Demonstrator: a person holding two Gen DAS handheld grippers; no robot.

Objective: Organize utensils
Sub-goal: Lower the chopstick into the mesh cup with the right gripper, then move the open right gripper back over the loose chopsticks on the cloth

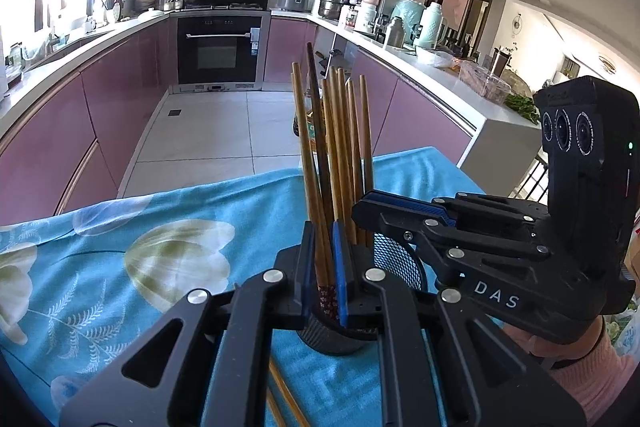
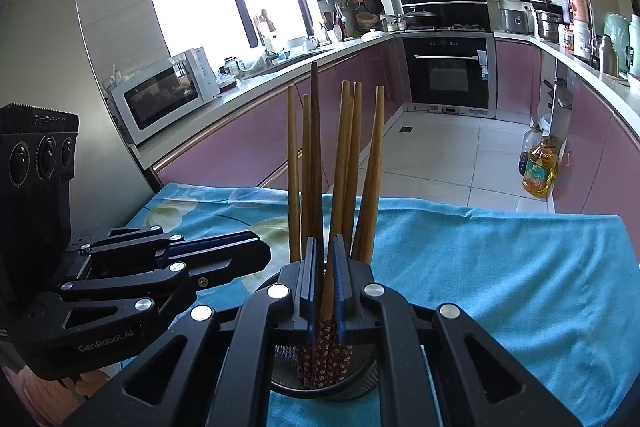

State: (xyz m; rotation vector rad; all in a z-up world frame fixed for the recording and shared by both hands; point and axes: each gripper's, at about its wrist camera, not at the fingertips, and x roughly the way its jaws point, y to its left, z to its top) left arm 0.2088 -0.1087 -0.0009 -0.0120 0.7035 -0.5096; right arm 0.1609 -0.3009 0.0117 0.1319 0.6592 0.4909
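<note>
The left gripper [image 1: 325, 267] is clamped on brown wooden chopsticks [image 1: 320, 259] standing in the round black mesh holder [image 1: 400, 259] on the blue floral cloth [image 1: 160, 247]. The right gripper [image 2: 325, 275] likewise pinches chopsticks above that holder.

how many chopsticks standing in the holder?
7, all upright in the holder: six light chopsticks fanned out, plus a taller dark chopstick left of centre. Others may hide behind these.

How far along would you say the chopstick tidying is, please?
Mostly done: a bundle of brown wooden chopsticks stands in the black mesh holder. Both left tongs and right tongs grip chopsticks there. Left: loose wooden chopsticks on the blue floral cloth.
</note>
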